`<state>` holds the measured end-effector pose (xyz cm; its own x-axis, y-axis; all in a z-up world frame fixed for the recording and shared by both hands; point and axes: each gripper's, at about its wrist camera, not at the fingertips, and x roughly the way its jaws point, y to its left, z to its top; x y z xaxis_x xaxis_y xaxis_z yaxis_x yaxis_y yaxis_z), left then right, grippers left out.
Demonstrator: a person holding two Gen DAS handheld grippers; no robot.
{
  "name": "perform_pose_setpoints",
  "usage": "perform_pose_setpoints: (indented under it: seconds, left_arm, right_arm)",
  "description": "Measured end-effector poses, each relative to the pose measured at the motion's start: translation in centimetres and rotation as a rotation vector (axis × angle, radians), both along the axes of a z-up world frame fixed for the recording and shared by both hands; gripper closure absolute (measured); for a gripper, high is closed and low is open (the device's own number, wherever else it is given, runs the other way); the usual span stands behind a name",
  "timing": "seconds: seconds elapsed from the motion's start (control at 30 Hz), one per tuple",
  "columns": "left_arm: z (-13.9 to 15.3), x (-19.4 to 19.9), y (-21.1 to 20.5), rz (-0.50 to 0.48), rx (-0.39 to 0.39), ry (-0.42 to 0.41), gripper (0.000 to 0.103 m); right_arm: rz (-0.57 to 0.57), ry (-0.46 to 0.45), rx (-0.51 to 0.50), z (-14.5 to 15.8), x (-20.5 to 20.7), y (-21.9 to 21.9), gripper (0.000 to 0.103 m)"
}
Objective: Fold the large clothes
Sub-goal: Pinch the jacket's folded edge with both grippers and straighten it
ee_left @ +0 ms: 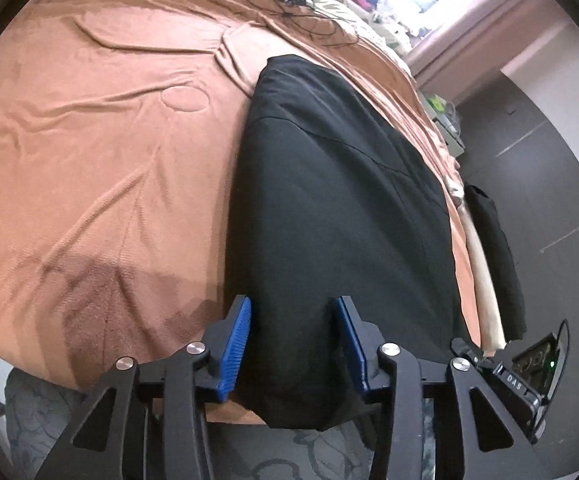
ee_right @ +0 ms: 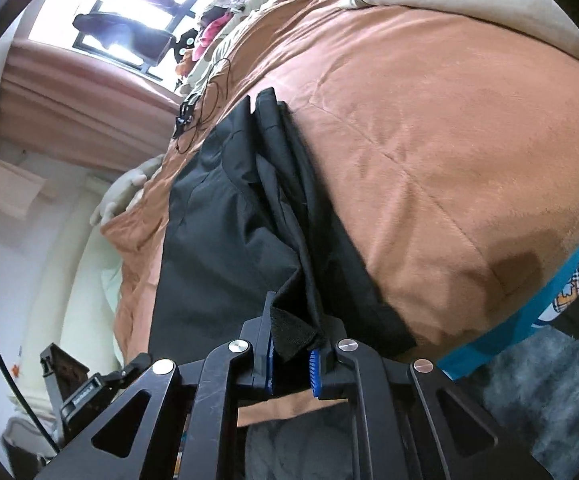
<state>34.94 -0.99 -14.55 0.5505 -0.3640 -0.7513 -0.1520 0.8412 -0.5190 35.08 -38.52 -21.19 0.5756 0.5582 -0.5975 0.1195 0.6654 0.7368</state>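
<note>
Black, thin woven garment (ee_left: pixel 329 208) lies along the near edge of the bed with the orange-brown cover (ee_left: pixel 101 152). It looks soft, light and floppy. The right gripper (ee_right: pixel 291 360) has its jaws clamped on a bunched hem; the left gripper (ee_left: pixel 293 344) has its jaws apart around the near edge.

left gripper (ee_left: pixel 291 344), right gripper (ee_right: pixel 291 360): black linkage arms, silver screws, blue ribbed pads (ee_left: pixel 235 344).

White letters reading "DAS" are showing on a black device (ee_left: pixel 515 384) at the lower right of the left wrist view. A label on a black mount (ee_right: pixel 83 394) in the right wrist view is too blurred to read.
</note>
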Motion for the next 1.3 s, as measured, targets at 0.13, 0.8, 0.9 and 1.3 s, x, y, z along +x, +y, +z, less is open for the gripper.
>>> perform_pose_setpoints:
  seconds: [0.13,0.8,0.9,1.3]
  left_arm:
    - [0.0,-0.3,-0.1,-0.019,-0.006,-0.003,0.060]
    - [-1.7,1.0,0.0,-0.056,0.000,0.005,0.059]
    - [-1.4,0.8,0.1,-0.068,-0.009,0.003,0.067]
    - [0.7,-3.2,0.4,-0.175,0.112,-0.023,0.078]
  right_arm:
    - [-0.010,-0.010,-0.029,0.3,-0.2,0.1,0.091]
    - [0.070,0.038,-0.108,-0.9,1.1,0.4,0.060]
    - [0.090,0.023,-0.072,-0.7,0.6,0.6,0.079]
    - [0.223,0.029,-0.022,-0.3,-4.4,2.5,0.084]
